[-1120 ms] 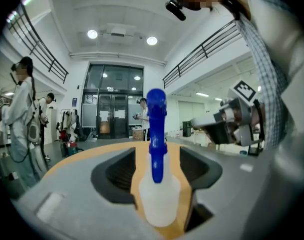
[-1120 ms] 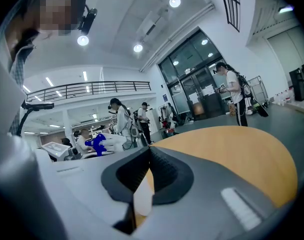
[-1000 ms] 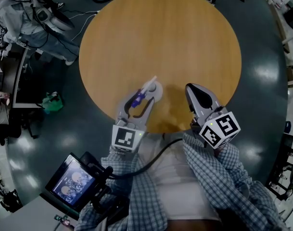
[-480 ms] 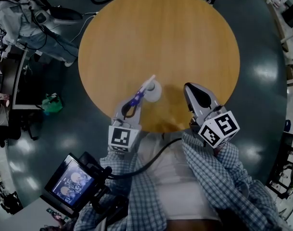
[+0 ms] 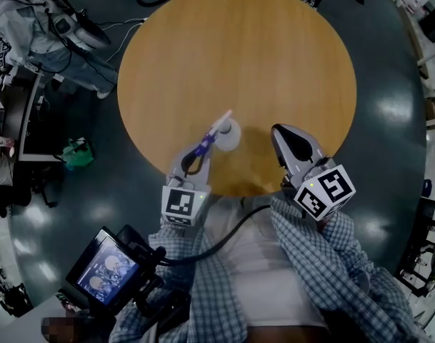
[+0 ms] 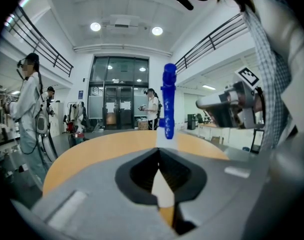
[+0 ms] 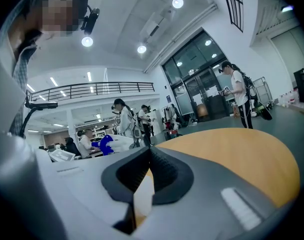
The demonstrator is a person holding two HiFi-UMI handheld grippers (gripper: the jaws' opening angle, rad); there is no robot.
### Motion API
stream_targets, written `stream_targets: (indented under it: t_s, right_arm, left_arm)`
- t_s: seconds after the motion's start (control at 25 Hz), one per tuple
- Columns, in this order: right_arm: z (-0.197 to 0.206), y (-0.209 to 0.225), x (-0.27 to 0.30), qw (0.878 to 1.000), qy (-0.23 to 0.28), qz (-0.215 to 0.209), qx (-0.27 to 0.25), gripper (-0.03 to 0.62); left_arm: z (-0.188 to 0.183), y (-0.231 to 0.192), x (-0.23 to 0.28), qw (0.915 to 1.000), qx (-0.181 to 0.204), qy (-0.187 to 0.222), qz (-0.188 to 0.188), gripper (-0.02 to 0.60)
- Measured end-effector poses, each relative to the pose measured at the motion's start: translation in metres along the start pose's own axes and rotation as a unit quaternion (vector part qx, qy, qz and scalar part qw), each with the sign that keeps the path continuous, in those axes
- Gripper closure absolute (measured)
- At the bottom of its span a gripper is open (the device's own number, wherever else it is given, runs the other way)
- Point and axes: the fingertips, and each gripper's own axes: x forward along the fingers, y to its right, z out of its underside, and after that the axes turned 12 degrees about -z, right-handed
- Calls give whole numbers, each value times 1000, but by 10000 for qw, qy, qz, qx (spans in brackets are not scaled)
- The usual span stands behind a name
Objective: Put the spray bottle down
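Observation:
The spray bottle (image 5: 230, 136), white with a blue trigger head, stands upright on the round wooden table (image 5: 238, 48) near its front edge. My left gripper (image 5: 205, 146) is shut and empty, its tips just short of the bottle. In the left gripper view the bottle (image 6: 168, 109) rises right beyond the closed jaws of that gripper (image 6: 158, 150), free of them. My right gripper (image 5: 280, 131) hovers to the right over the table edge, shut with nothing in it. The right gripper view shows the closed right gripper (image 7: 149, 149) and the bottle's blue head (image 7: 106, 144) off to the left.
A dark floor surrounds the table. A handheld screen (image 5: 110, 266) hangs at the lower left. A person with gear (image 5: 53, 27) and a green object (image 5: 76, 152) are at the left. People in white coats (image 6: 29, 114) stand beyond the table.
The left gripper's jaws were open around the bottle a second ago. They have drawn back a little from it and closed, leaving the bottle standing alone. The right gripper stayed put.

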Motion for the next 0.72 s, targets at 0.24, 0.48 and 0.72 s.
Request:
stream_targets:
  t_s: [0.24,0.48,0.72]
  right_arm:
    - [-1,-2,-1,10000,-9,9,9,588]
    - [-1,-4,0,10000,-20,24,17,588]
    - [-1,-1,-1,10000,-29,7,8,588]
  left_arm:
    - [-2,-1,-2,10000,-55,10,8,577]
    - [-4,-2,-4,10000,-53,5,20,577]
    - [-4,0,0,10000,-33,-2,2,577]
